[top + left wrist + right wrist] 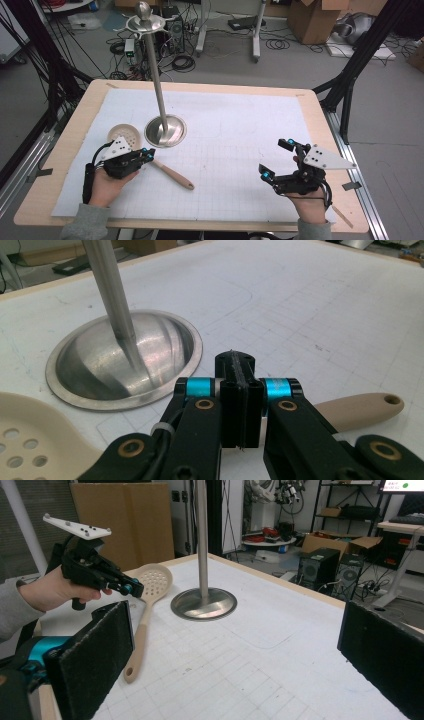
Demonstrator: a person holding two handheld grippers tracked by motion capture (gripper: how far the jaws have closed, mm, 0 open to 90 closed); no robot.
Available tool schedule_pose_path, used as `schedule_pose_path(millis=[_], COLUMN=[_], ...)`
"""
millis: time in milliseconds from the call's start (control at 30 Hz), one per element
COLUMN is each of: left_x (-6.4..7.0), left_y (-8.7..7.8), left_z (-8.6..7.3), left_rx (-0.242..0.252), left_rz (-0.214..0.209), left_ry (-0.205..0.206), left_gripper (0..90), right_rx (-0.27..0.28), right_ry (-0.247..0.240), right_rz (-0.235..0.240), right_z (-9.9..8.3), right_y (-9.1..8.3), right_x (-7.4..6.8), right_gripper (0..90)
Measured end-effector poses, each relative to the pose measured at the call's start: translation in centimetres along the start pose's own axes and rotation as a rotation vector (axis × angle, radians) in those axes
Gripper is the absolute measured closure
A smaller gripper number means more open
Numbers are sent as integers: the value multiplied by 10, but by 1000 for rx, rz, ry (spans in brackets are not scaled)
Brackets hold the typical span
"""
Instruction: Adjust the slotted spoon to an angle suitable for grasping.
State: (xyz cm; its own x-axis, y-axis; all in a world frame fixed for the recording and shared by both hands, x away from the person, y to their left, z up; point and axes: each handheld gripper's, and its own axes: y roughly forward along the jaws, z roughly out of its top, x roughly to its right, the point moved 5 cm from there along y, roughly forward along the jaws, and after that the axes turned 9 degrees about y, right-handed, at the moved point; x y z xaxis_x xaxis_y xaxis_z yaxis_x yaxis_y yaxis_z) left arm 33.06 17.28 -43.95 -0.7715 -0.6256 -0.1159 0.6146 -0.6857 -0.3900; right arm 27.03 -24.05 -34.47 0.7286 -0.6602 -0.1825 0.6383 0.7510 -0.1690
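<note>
- Nearest the high camera I have my two hands, each holding a gripper low over the near half of the table (60, 150).
- On my left, the left gripper (148, 155) has its jaws pressed flat together with nothing between them; in the left gripper view the two black pads meet face to face. It hovers just above the slotted spoon (150, 155), over the handle close behind the bowl; I cannot tell whether it touches.
- On my right, the right gripper (275, 159) stands with its jaws spread wide and holds nothing; in the right gripper view the two pads sit at opposite sides of the frame.
- That cream spoon lies flat on the white gridded mat (235, 135), left of centre. Its long axis runs diagonally: the perforated bowl points toward the far left, and the handle's end with its hanging hole points toward me and to the right.
- Just beside the spoon's bowl, on its right, stands the metal stand (165, 130); its round base sits close to the bowl, apart from it, and its pole rises tall.
- Between the two grippers the mat is bare, and the whole right half gives me open room.
- Spoon and stand sit well in from the table's wooden edges; the right gripper is near the right edge.
</note>
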Motion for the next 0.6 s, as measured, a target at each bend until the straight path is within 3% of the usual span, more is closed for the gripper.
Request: schedule_pose_path(millis=[267, 600], left_x=[2, 4], left_y=[15, 28], left_z=[-7, -13], left_rx=[-62, -105], left_rz=[4, -1], left_ry=[7, 19], left_gripper=[895, 895], right_rx=[-5, -14], right_ry=[-6, 5], right_rz=[-2, -6], right_z=[-1, -4], right_y=[0, -2], right_x=[-1, -1], right_gripper=[6, 6])
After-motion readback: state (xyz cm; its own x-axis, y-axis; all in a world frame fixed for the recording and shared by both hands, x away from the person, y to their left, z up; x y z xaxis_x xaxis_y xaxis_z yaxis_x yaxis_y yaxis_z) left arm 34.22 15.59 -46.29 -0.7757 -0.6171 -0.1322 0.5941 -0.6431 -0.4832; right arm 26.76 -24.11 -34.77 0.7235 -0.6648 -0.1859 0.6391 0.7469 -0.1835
